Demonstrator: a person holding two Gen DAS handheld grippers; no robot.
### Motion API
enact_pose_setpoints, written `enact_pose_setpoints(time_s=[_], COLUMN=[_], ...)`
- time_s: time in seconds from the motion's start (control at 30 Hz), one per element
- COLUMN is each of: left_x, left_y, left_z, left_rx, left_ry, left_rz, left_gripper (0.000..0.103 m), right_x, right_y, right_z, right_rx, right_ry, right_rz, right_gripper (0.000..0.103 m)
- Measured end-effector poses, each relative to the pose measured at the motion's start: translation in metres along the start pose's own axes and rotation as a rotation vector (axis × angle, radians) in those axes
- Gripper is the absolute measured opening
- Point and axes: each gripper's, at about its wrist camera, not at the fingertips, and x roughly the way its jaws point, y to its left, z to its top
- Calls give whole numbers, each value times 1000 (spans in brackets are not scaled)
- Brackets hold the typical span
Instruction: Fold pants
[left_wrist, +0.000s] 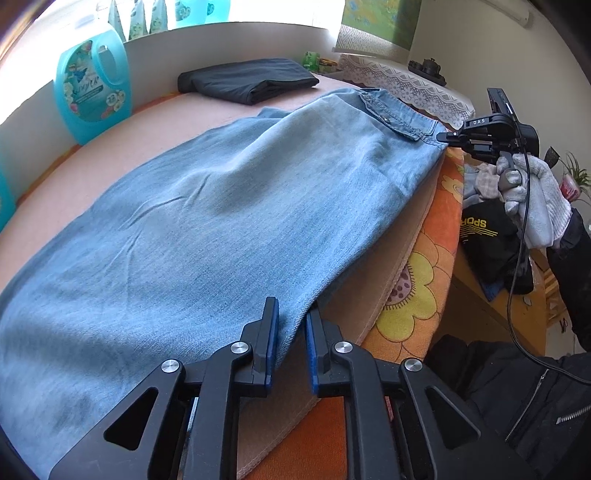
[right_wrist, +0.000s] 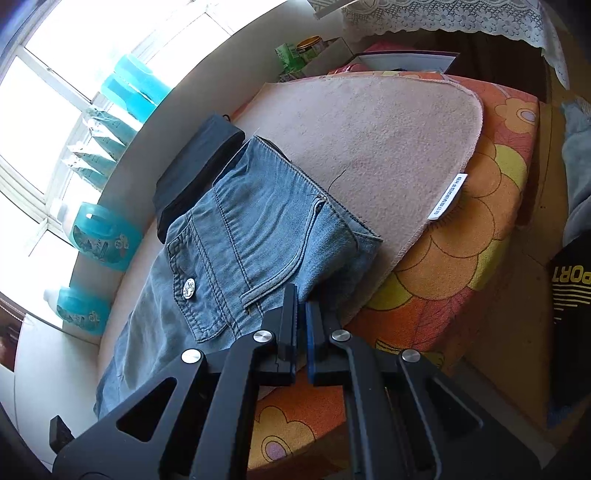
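Left wrist view: the pants (left_wrist: 221, 206), light blue washed denim, lie flat on a pink mat (left_wrist: 88, 173) that covers the table. Their long axis runs diagonally, from the lower left of the frame up to the waistband at the upper right. The cloth is soft and faded, with shallow creases across the middle and darker patches toward the lower left. At the waistband end a stitched pocket flap with a small stud shows. The left tongs (left_wrist: 291, 325) stand a little apart, blue pads facing each other, with the near edge of the denim running between them; whether the pads actually press the cloth cannot be told. Far up right, the right tongs (left_wrist: 448, 137), held by a hand in a white knit glove (left_wrist: 532, 195), meet the waistband corner. A folded dark garment (left_wrist: 247, 79) lies beyond the pants, and a turquoise detergent jug (left_wrist: 92, 92) stands by the window sill. An orange cover with yellow flowers (left_wrist: 417, 280) shows under the mat's edge.

Right wrist view: the waistband end of the pants (right_wrist: 251, 236) lies nearest, the legs leading away to the lower left. Double rows of stitching, a belt loop, a round metal button (right_wrist: 188, 287) and a pocket flap are plain. The right tongs (right_wrist: 301, 310) are nearly closed, pinching the waistband edge. Pink fuzzy mat (right_wrist: 369, 122) with a white label lies bare to the right.
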Motion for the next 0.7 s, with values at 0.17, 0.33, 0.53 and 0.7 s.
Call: enact_pose_setpoints(time_s=[0.17, 0.33, 0.53, 0.7], left_x=[-16, -44, -51, -34], left_y=[4, 15, 36, 52], left_z=[-4, 8, 48, 96], left_rx=[-41, -67, -85, -93], left_ry=[-2, -54, -122, -151], left_rz=[-33, -22, 12, -3], left_gripper=[18, 28, 29, 42], right_x=[-14, -53, -71, -47], right_y=[-1, 15, 53, 108], right_z=[-3, 5, 30, 58], right_rx=[-30, -121, -260, -512], right_ry=[-15, -121, -202, -170], right_rz=[-53, -84, -2, 78], right_gripper=[9, 10, 43, 43])
